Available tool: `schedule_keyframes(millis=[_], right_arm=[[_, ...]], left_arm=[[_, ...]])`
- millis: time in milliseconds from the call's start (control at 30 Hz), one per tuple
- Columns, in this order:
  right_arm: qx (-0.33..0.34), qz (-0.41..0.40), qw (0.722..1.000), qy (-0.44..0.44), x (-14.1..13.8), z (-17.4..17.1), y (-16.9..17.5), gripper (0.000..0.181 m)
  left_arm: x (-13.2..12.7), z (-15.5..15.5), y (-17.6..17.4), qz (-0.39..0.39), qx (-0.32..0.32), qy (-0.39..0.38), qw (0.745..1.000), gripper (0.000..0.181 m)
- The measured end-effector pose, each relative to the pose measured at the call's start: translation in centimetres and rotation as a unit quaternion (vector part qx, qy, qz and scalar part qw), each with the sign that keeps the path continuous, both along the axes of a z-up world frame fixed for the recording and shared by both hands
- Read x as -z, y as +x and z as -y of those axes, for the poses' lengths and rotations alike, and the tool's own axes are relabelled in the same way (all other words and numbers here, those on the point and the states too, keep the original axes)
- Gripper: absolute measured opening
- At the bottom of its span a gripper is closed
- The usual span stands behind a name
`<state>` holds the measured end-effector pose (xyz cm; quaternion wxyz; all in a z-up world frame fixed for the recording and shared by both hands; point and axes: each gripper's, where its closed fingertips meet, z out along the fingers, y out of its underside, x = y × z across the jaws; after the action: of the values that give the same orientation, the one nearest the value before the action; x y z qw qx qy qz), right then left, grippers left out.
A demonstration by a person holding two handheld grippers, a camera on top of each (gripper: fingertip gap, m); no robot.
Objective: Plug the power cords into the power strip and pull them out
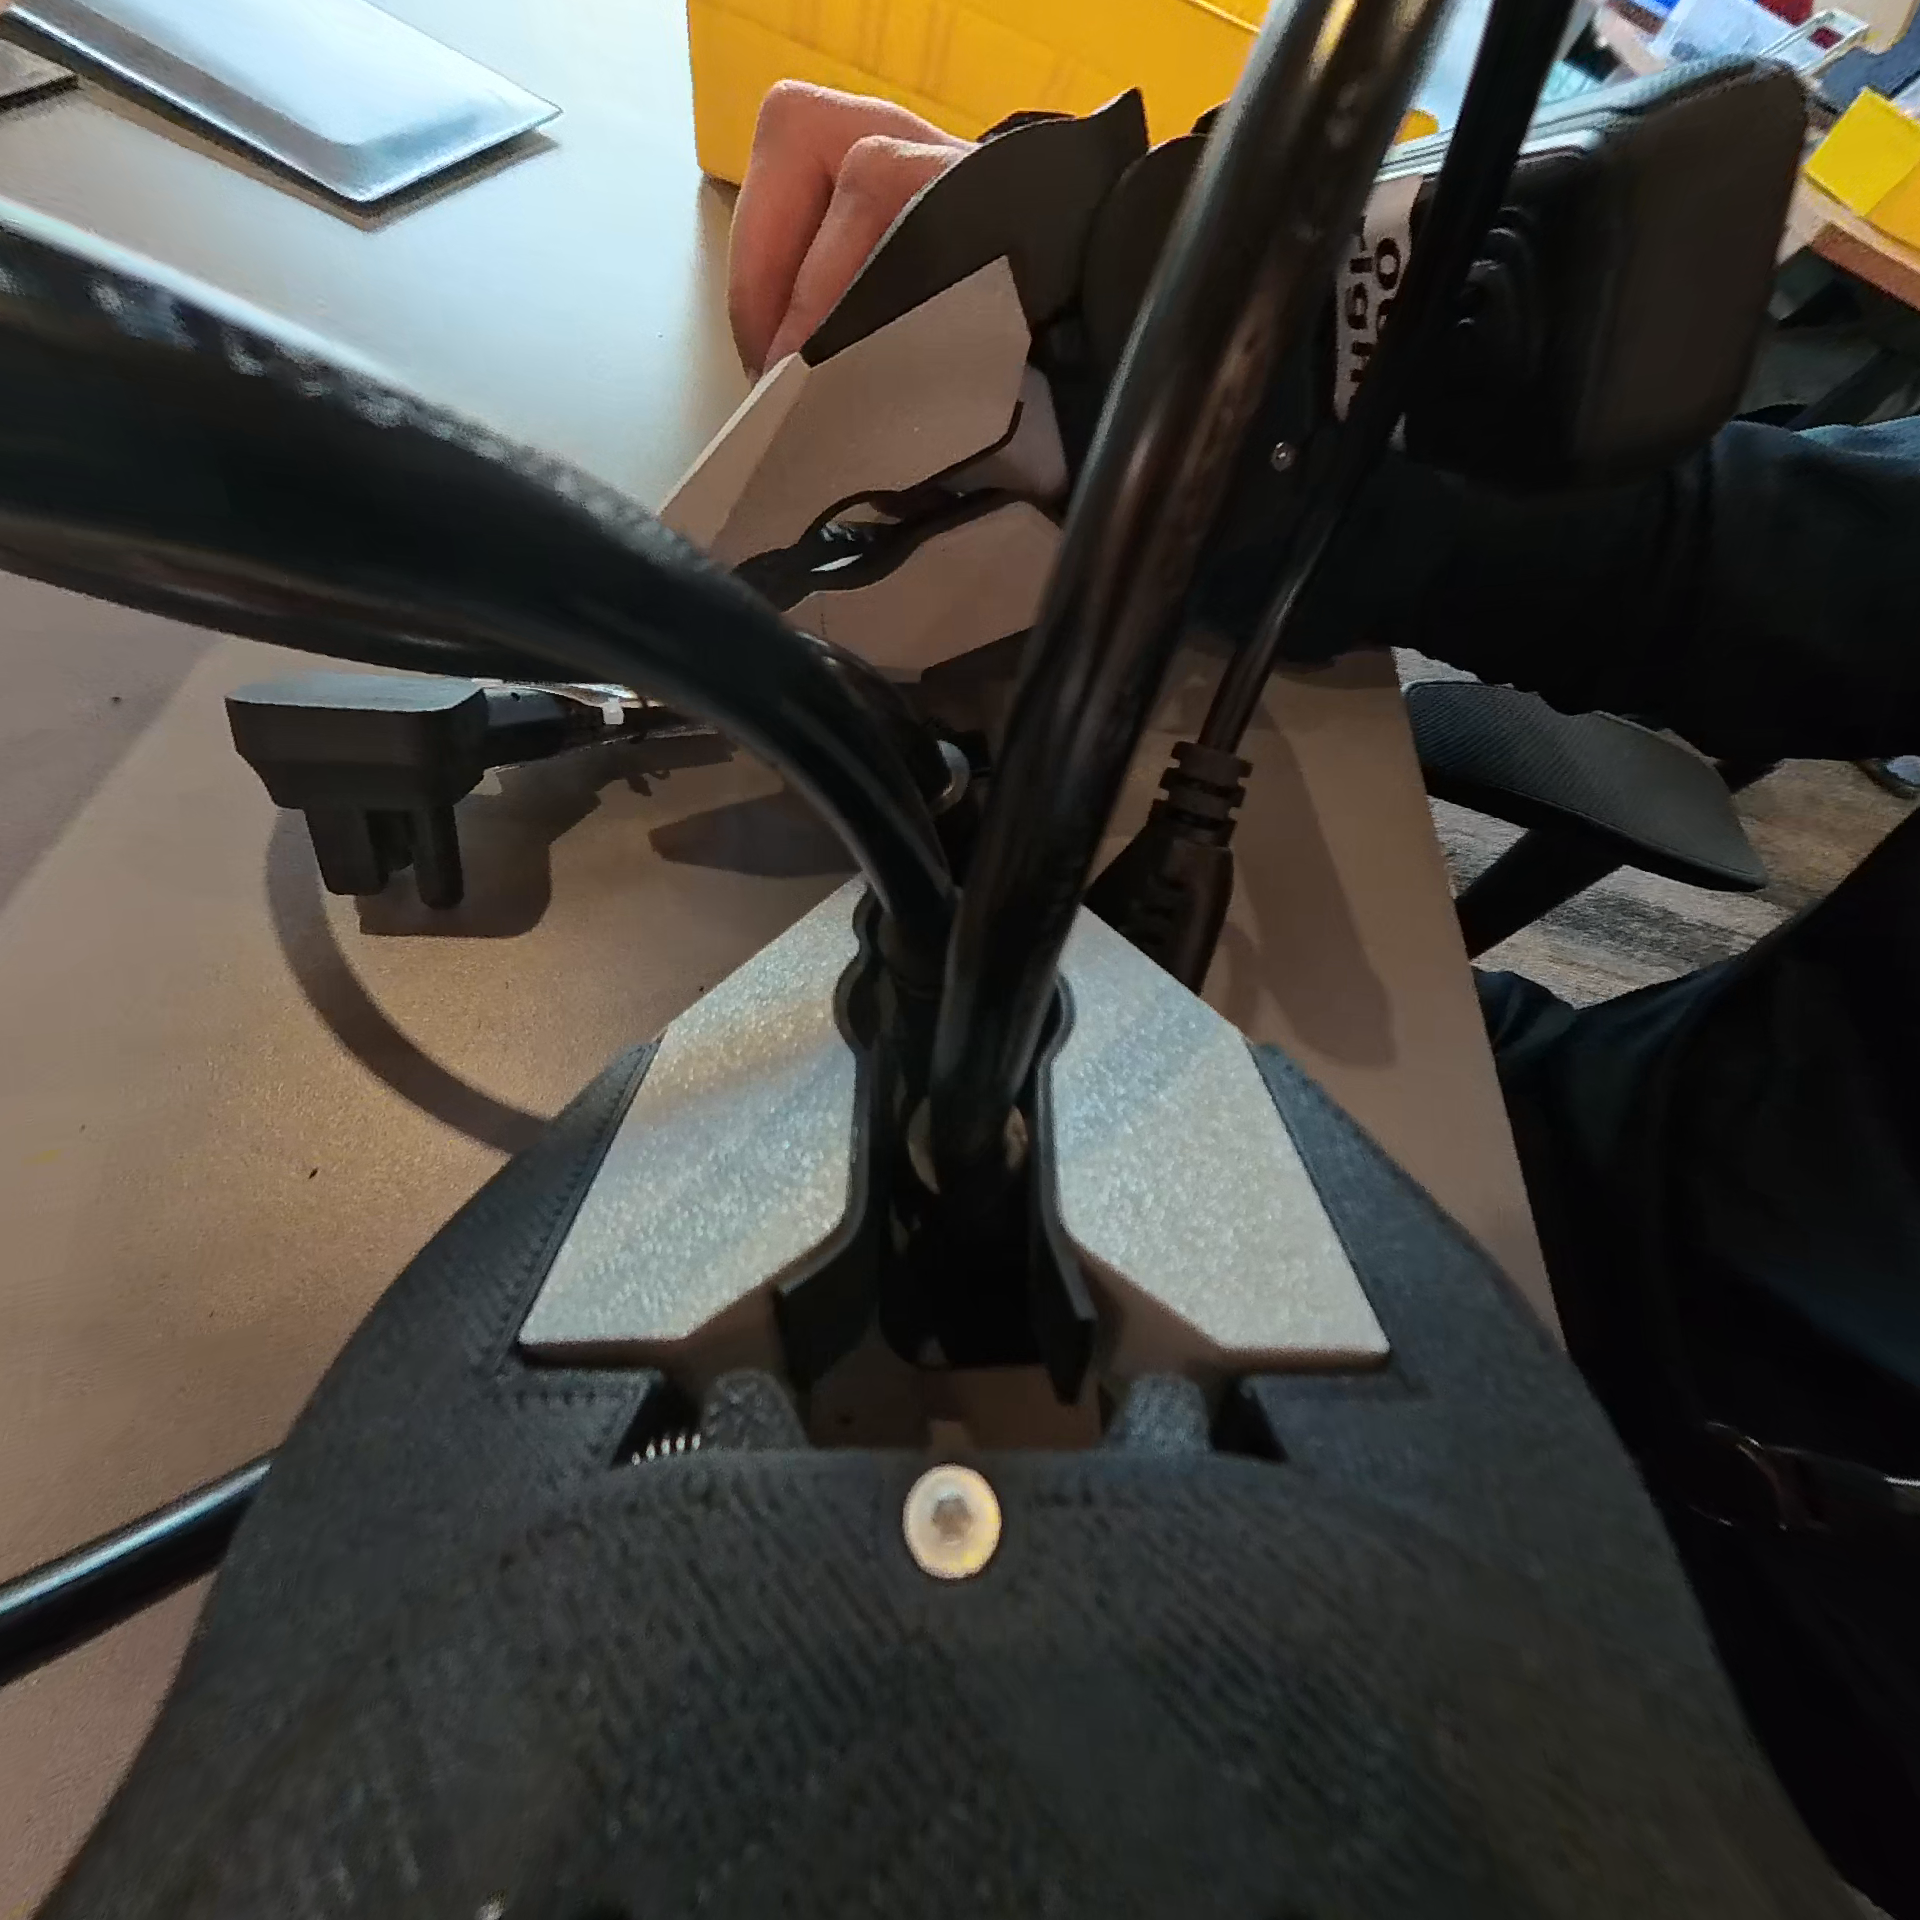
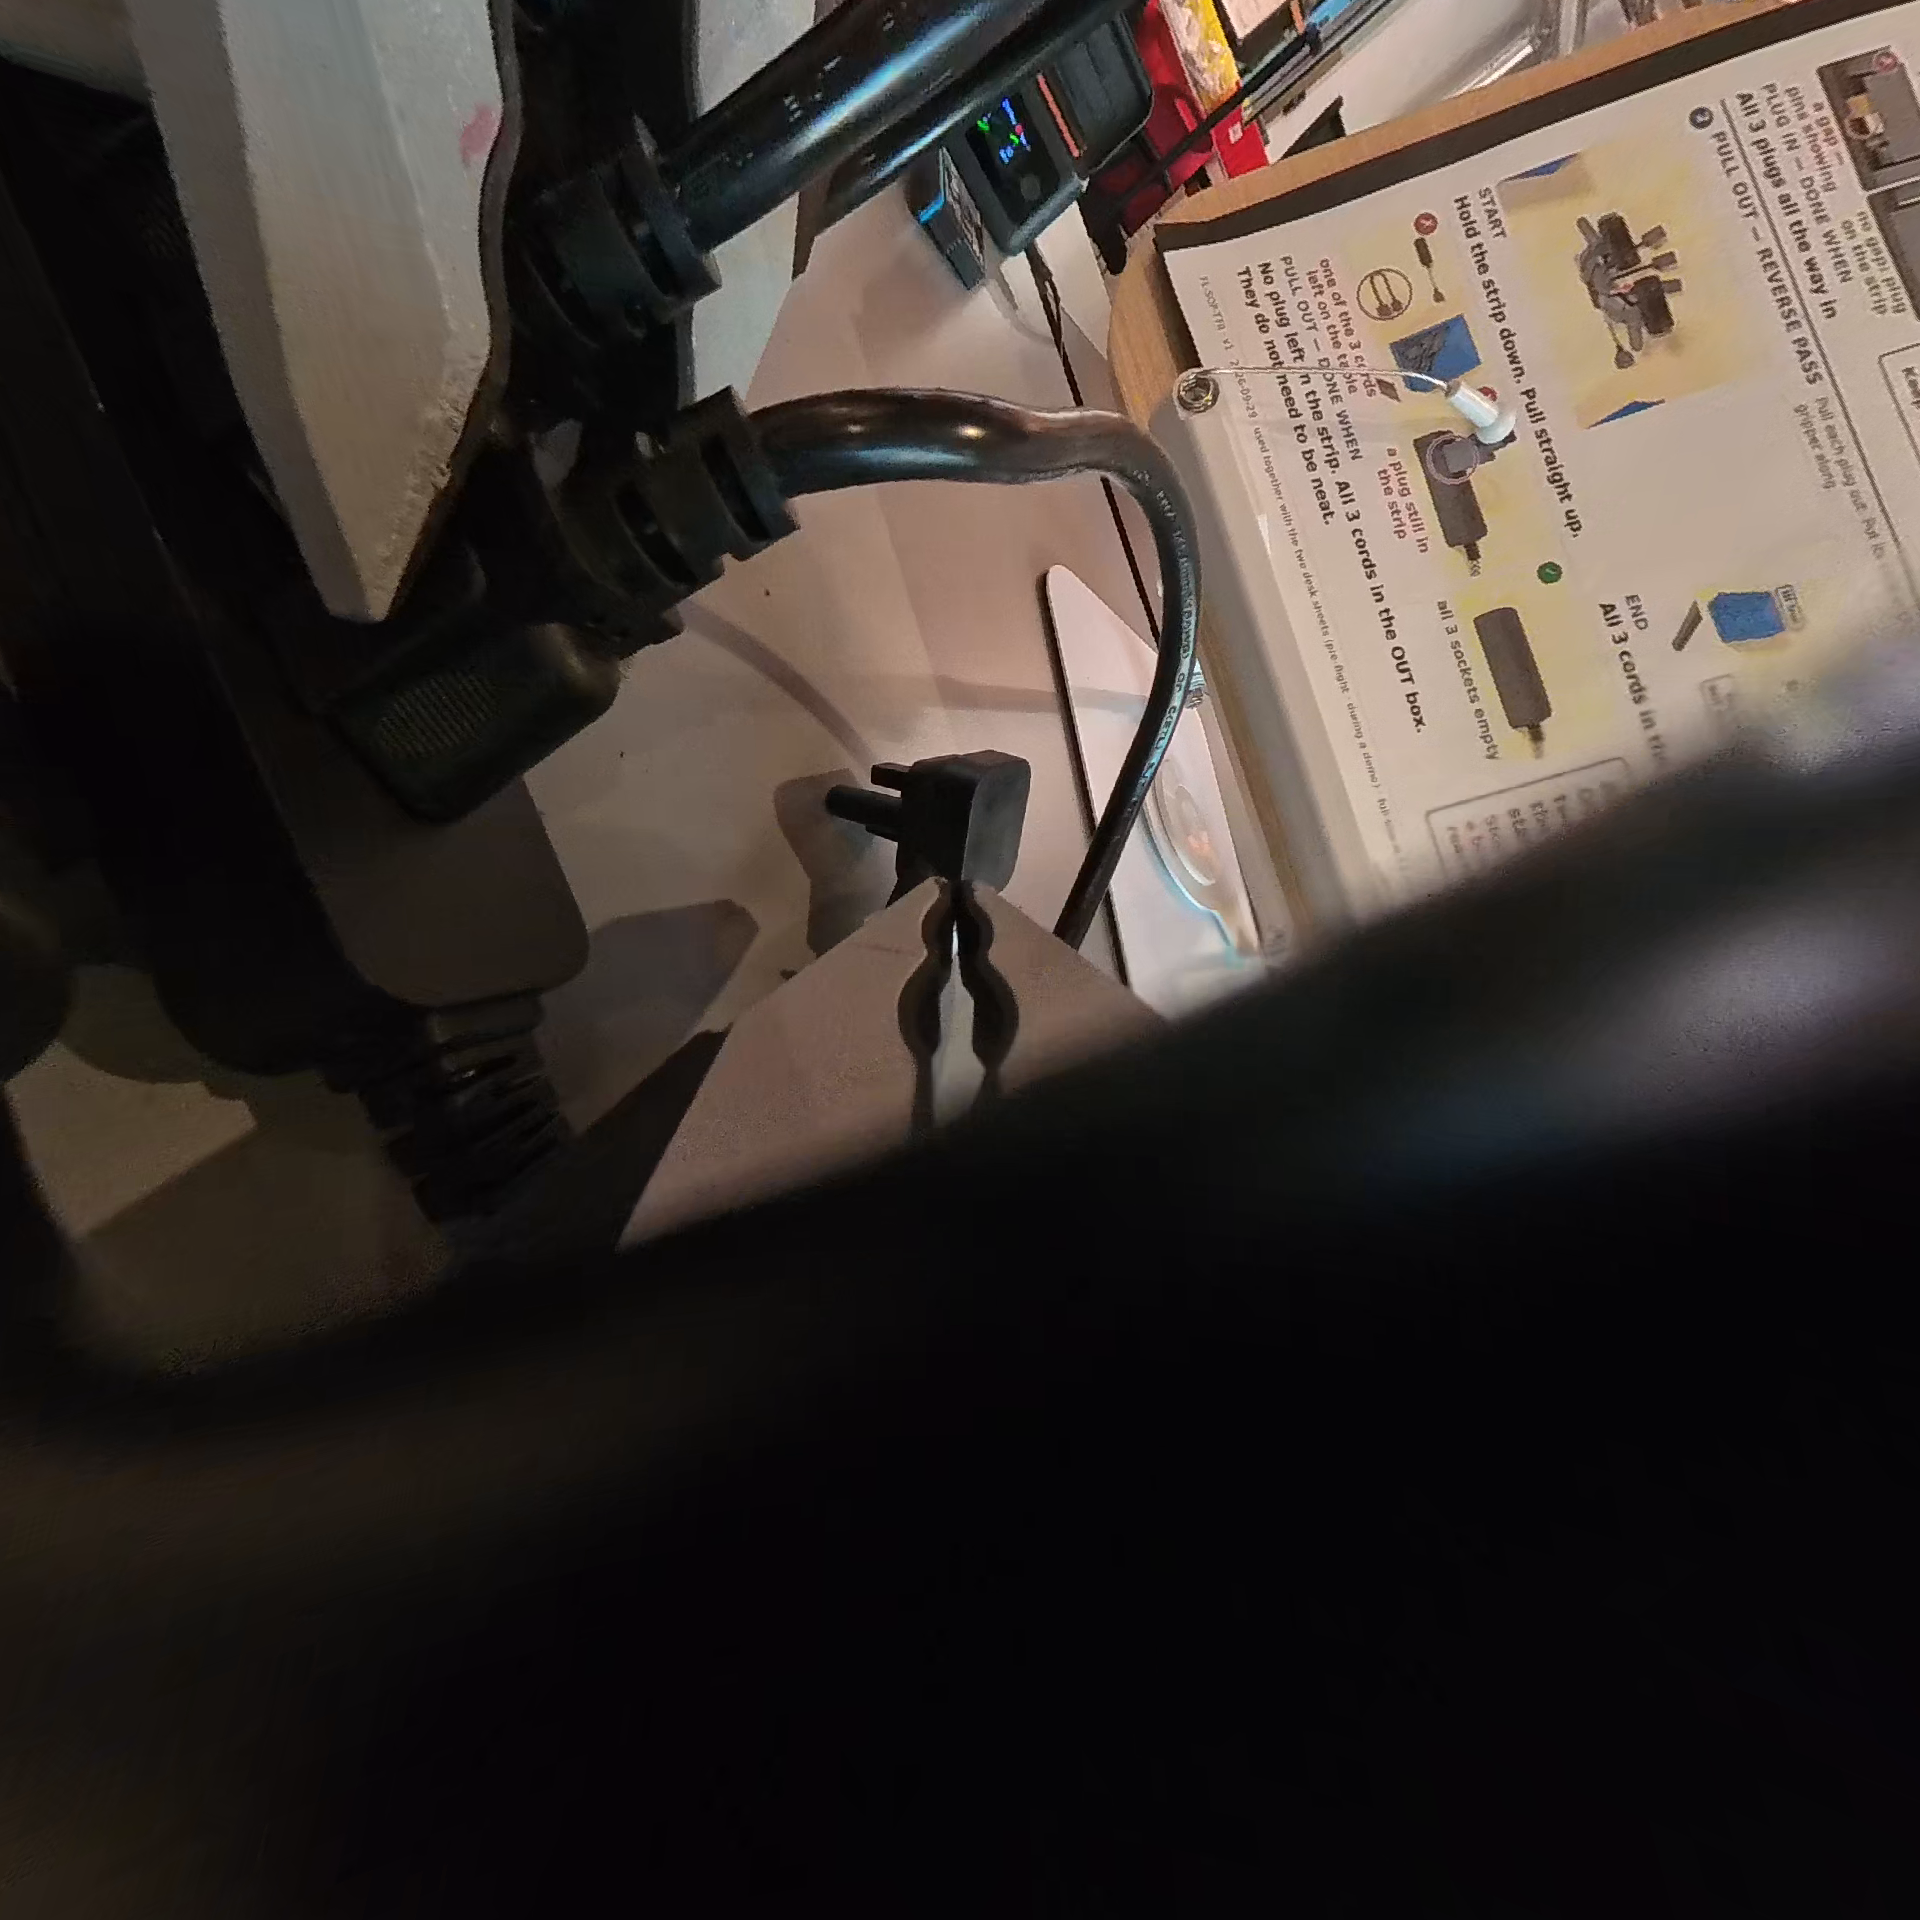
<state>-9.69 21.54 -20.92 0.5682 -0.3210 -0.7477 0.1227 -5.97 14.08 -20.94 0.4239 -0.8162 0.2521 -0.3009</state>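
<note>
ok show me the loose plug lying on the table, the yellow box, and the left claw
loose plug (image 1: 358,743), left wrist view, on its black body.
yellow box (image 1: 935,73), left wrist view, on its front wall.
left claw (image 1: 951,1023), left wrist view, between its fingertips.

Glossy cords, matt plastic, grainy grey fingers

The black cords (image 1: 1174,520) shine like smooth rubber; the loose plug (image 1: 358,743) looks matt plastic. The left gripper (image 1: 956,1091) has speckled, grainy grey fingers (image 1: 717,1164) on ridged black plastic. The table (image 1: 208,1091) is matt tan; the far-left sheet (image 1: 312,94) is glossy.
</note>
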Motion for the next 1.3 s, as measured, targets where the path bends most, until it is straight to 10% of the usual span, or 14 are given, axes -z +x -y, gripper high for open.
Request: schedule_keyframes(millis=[1300], right_arm=[[-0.001,-0.082,0.941,-0.327,-3.9,-1.0,0.1,0.028]], left_arm=[[0.2,0.1,0.2,-0.029,0.002,0.01,1.0,0.025]])
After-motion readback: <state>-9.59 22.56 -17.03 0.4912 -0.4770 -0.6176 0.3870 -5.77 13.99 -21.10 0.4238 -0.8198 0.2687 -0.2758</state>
